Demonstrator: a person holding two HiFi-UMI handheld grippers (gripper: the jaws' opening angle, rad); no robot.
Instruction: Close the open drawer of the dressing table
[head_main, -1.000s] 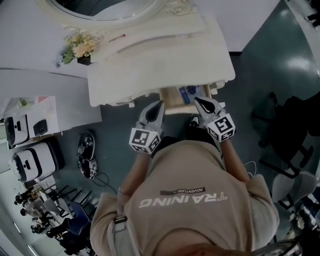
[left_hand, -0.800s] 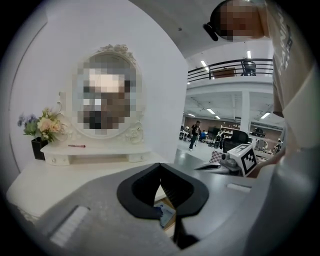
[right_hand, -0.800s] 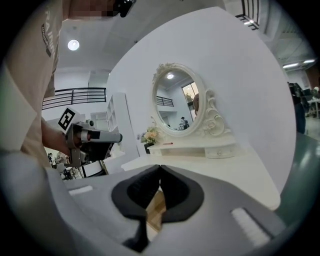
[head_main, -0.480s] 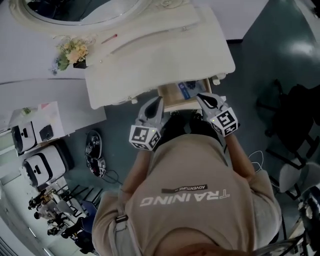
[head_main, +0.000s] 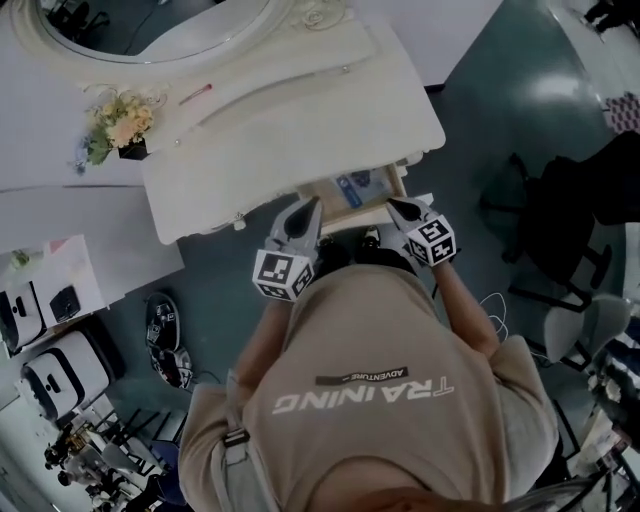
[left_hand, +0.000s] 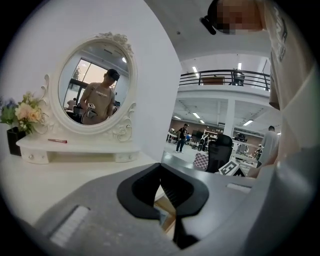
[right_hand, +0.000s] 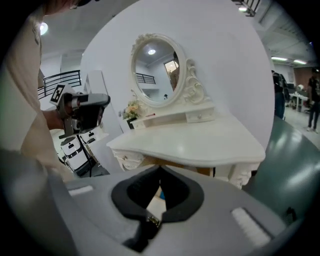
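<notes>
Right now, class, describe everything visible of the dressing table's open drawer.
The drawer is light wood inside and stands partly out from under the white tabletop. Something blue and white lies in it. The left gripper and right gripper, both shut, point at its front edge; whether they touch it cannot be told.

— A home, with that dresser (head_main: 290, 120)?
— No, an open lab hall. A bare partition (left_hand: 150, 90) backs it, with office chairs (left_hand: 218, 150), a railed mezzanine (left_hand: 225, 77), strip lights (left_hand: 239, 66) and white machines (head_main: 60, 365) around.
</notes>
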